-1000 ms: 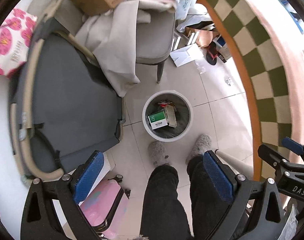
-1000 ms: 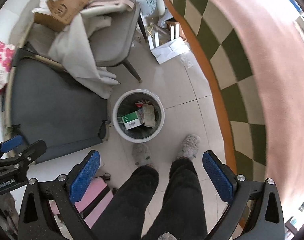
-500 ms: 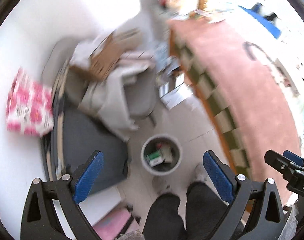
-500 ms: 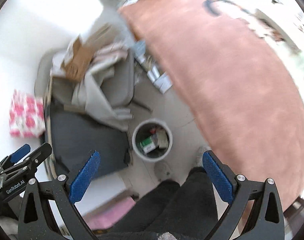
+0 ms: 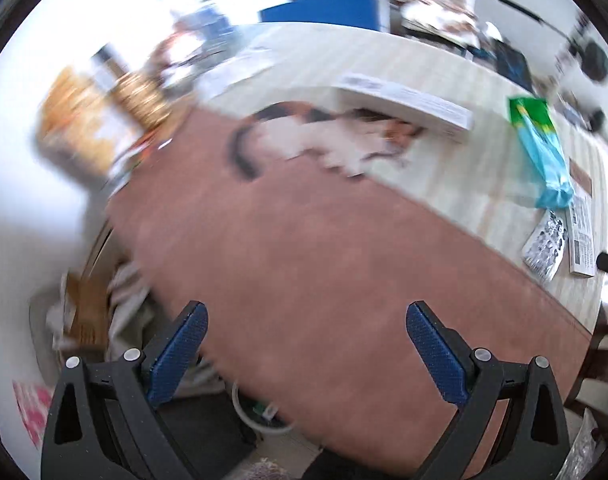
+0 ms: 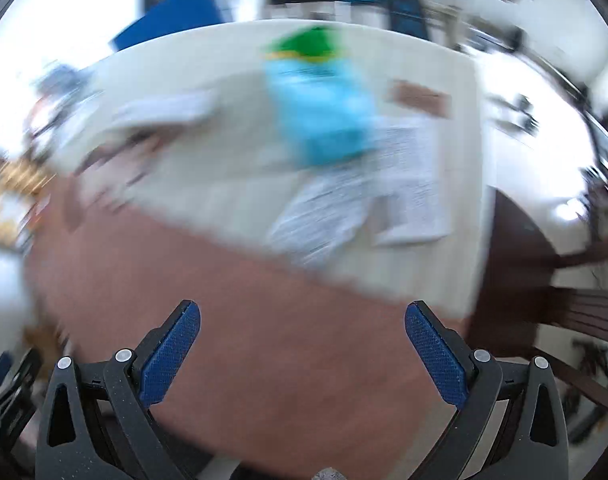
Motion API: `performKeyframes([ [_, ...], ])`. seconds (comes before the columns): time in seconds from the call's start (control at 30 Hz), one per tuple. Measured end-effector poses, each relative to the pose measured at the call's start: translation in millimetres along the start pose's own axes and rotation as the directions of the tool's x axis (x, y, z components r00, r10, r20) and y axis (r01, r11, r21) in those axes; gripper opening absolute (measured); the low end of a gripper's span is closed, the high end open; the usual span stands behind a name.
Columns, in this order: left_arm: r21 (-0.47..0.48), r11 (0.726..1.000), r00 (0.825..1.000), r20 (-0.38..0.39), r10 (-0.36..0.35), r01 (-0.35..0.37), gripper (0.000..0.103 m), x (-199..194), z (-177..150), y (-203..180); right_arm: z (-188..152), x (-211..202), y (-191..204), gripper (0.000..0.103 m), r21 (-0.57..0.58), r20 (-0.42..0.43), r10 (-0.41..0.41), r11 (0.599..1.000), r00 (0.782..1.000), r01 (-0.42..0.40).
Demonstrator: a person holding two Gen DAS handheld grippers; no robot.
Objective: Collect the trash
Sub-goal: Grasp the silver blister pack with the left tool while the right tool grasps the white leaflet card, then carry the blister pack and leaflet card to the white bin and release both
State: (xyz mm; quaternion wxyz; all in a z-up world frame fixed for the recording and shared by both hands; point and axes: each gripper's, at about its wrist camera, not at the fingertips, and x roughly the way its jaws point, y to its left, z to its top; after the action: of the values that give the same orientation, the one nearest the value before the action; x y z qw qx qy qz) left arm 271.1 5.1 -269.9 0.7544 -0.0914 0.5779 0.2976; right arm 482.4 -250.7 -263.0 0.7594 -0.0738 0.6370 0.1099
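In the left wrist view we are carrying the left hand-held gripper [image 5: 303, 350] spread wide and holding nothing, above the reddish-brown cloth of the counter [image 5: 323, 264]; the turquoise and green plastic bag [image 5: 541, 156] is lying well off to the right on the pale striped part, with a printed paper wrapper [image 5: 545, 242] and a folded leaflet [image 5: 581, 220] just beside its lower end, and the rim of the white bin [image 5: 260, 420] is peeking out below the counter edge. We are judging all three as light and limp: the bag looks thin and slick, so we would be pinching it at a crumpled fold near its lower end instead of across a flat face. In the right wrist view, heavily blurred, we are holding the right hand-held gripper [image 6: 302, 350] equally wide and empty, facing the same bag [image 6: 319, 112] ahead, with the sheets of paper [image 6: 407, 184] touching or overlapping it below; these lie flat, so we are expecting to catch a raised edge or corner.
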Motion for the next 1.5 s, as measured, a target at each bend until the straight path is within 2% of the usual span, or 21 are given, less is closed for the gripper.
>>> performKeyframes([
  [0.13,0.121,0.993,0.998,-0.054,0.009,-0.002,0.102,42,40,-70,52,56,-47,0.1,0.068,-0.057,-0.046,0.996,0.997,0.05],
  [0.27,0.212,0.977,0.996,-0.083,-0.023,0.04,0.101,65,56,-115,76,96,-53,0.098,0.058,-0.1,-0.024,0.998,0.995,0.03],
  [0.33,0.259,0.963,0.995,-0.087,-0.054,0.075,0.101,67,63,-136,78,110,-52,0.087,0.058,-0.109,-0.031,0.998,0.994,0.037],
  [0.37,0.28,0.955,0.993,-0.093,-0.074,0.098,0.101,67,65,-147,78,111,-55,0.078,0.078,-0.103,-0.02,0.997,0.994,0.029],
  [0.4,0.3,0.946,0.99,-0.1,-0.099,0.125,0.101,67,67,-157,78,112,-57,0.077,0.1,-0.091,-0.007,0.995,0.996,0.016],
  [0.47,0.346,0.92,0.981,-0.12,-0.151,0.184,0.101,65,69,-180,73,112,-70,0.077,0.149,-0.092,0.014,0.989,0.996,0.0],
  [0.57,0.439,0.857,0.961,-0.171,-0.216,0.27,0.101,65,69,-223,59,112,-92,0.077,0.199,-0.102,0.026,0.98,0.994,-0.005],
  [0.7,0.579,0.753,0.948,-0.239,-0.21,0.313,0.101,76,60,-278,37,105,-128,0.077,0.268,-0.103,0.03,0.963,0.994,-0.001],
  [0.73,0.594,0.735,0.943,-0.257,-0.211,0.326,0.101,80,59,-288,32,103,-135,0.077,0.284,-0.102,0.026,0.959,0.994,0.004],
  [0.83,0.617,0.705,0.934,-0.292,-0.207,0.35,0.099,89,57,-309,24,99,-152,0.077,0.318,-0.101,0.037,0.948,0.994,-0.003],
  [0.87,0.618,0.702,0.932,-0.297,-0.209,0.355,0.085,90,57,-313,22,97,-157,0.077,0.32,-0.101,0.038,0.947,0.994,-0.004],
  [0.9,0.615,0.704,0.931,-0.302,-0.205,0.355,0.074,93,58,-315,19,94,-160,0.077,0.317,-0.099,0.037,0.948,0.994,-0.003],
  [0.97,0.599,0.715,0.93,-0.287,-0.228,0.36,0.065,89,60,-313,18,93,-161,0.077,0.308,-0.096,0.031,0.951,0.995,0.0],
  [1.03,0.586,0.727,0.931,-0.283,-0.231,0.358,0.065,87,58,-308,20,93,-155,0.077,0.302,-0.093,0.033,0.953,0.995,-0.003],
  [1.13,0.524,0.779,0.933,-0.283,-0.222,0.345,0.065,91,48,-281,15,81,-141,0.077,0.269,-0.084,0.035,0.963,0.996,-0.012],
  [1.2,0.439,0.84,0.935,-0.294,-0.2,0.318,0.065,96,41,-254,10,77,-124,0.077,0.232,-0.087,0.047,0.972,0.995,-0.026],
  [1.27,0.314,0.9,0.924,-0.331,-0.193,0.301,0.065,100,29,-220,3,76,-108,0.077,0.189,-0.1,0.055,0.981,0.993,-0.035],
  [1.33,0.186,0.941,0.908,-0.37,-0.198,0.281,0.065,103,13,-184,-8,79,-86,0.077,0.13,-0.133,0.065,0.99,0.989,-0.048],
  [1.4,0.091,0.963,0.898,-0.393,-0.198,0.252,0.065,107,-1,-156,-20,84,-65,0.077,0.077,-0.168,0.074,0.995,0.983,-0.062],
  [1.47,0.038,0.969,0.888,-0.411,-0.207,0.243,0.065,111,-11,-139,-31,92,-43,0.077,0.017,-0.193,0.056,0.998,0.98,-0.054],
  [1.5,0.033,0.968,0.889,-0.404,-0.216,0.249,0.065,110,-14,-134,-36,95,-37,0.077,-0.005,-0.199,0.041,0.999,0.979,-0.043],
])
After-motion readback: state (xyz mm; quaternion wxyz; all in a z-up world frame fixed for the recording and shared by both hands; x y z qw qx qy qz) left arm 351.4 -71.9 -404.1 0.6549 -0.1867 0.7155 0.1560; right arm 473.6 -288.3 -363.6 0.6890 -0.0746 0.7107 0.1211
